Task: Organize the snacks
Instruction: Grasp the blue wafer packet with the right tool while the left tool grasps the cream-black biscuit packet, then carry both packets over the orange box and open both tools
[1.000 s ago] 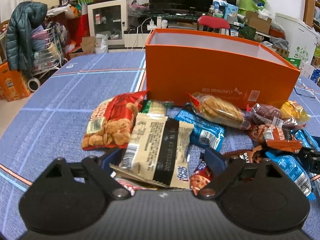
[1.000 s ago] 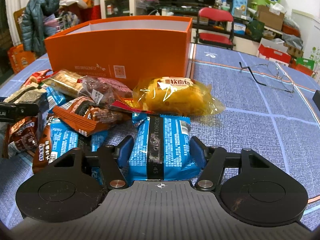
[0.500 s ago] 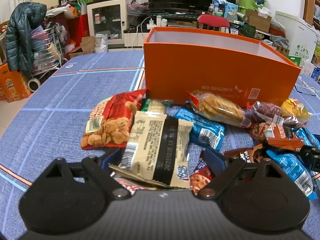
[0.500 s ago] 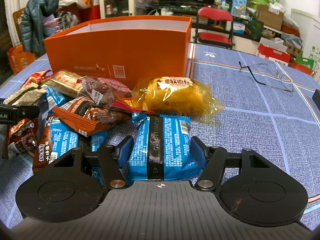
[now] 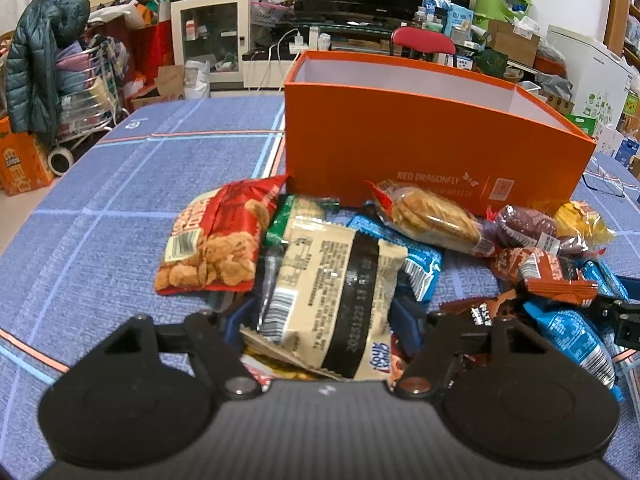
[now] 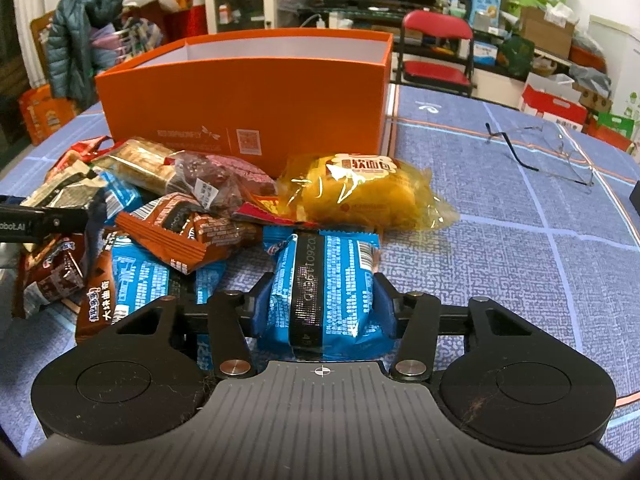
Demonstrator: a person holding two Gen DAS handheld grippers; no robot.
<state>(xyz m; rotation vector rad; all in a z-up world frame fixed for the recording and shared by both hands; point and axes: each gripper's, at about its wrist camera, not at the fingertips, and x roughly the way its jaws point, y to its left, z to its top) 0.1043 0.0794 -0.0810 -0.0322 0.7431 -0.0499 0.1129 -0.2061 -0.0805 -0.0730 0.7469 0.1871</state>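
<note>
An open orange box (image 5: 432, 136) stands on the blue tablecloth behind a heap of snack packets; it also shows in the right wrist view (image 6: 248, 108). My left gripper (image 5: 320, 316) is shut on a beige packet with a black stripe (image 5: 332, 300), lifted a little over the heap. My right gripper (image 6: 318, 304) is shut on a blue packet (image 6: 324, 292). A red peanut bag (image 5: 220, 240), a biscuit pack (image 5: 432, 220) and a yellow bread pack (image 6: 360, 196) lie in front of the box.
A pair of glasses (image 6: 548, 152) lies on the cloth to the right. Brown and blue packets (image 6: 160, 248) lie between the grippers. A red chair (image 6: 436, 48) and room clutter stand beyond the table.
Both grippers have closed in on their packets; the blue packet is now squeezed narrower and the beige packet has lifted and tilted slightly. The box looks a little nearer.
</note>
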